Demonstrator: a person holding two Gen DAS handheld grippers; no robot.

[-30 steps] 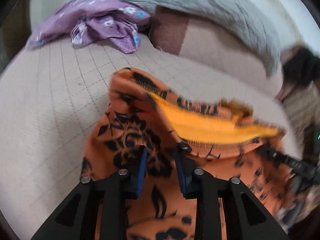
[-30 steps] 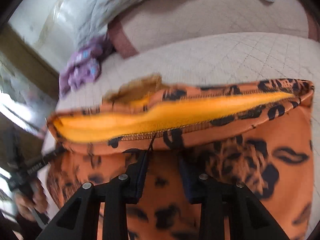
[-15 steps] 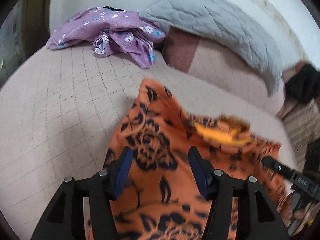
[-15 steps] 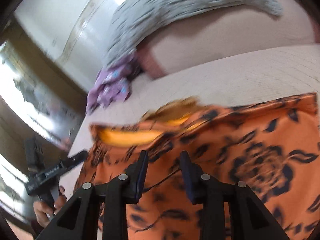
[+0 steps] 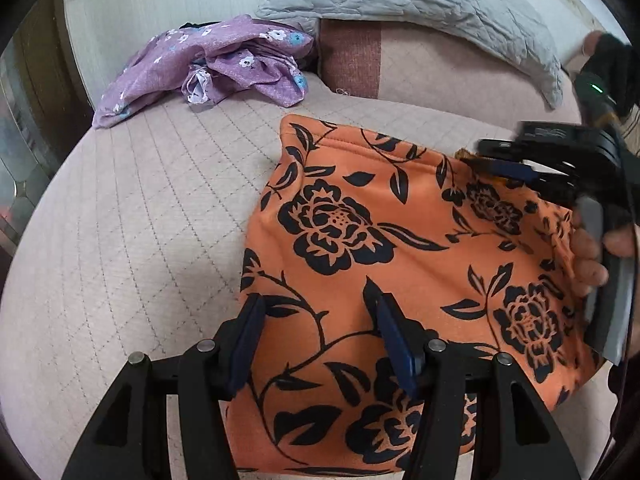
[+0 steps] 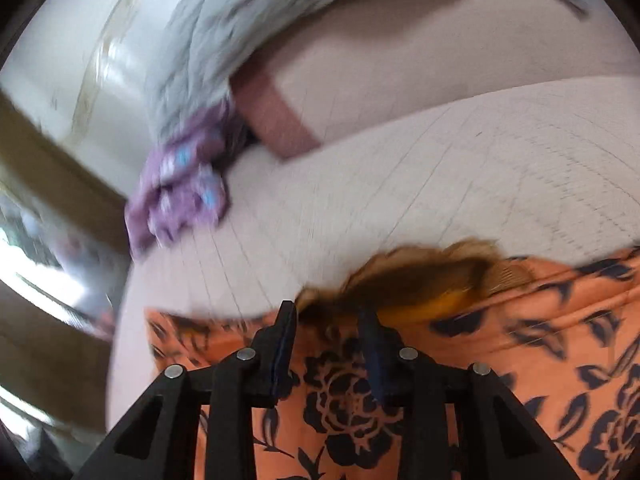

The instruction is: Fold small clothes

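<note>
The orange knit garment printed with black flowers (image 5: 400,264) lies spread flat on the pale pink quilted bed cover (image 5: 132,232), its far edge a smooth doubled line, which suggests one fold is already laid. The left gripper (image 5: 320,344) hovers just above the near part of the cloth with its fingers (image 5: 248,340) standing wide and nothing pinched between them, probably free to smooth or take a new hold. The right gripper (image 6: 326,354) sits at the far right corner of the garment; its fingers are narrow, and a bunched brownish edge of cloth lies at their tips, but blur hides whether they pinch it. Beyond, a crumpled purple floral garment (image 5: 208,68) waits near a grey quilted pillow (image 5: 420,4), well apart from the folding spot.
</note>
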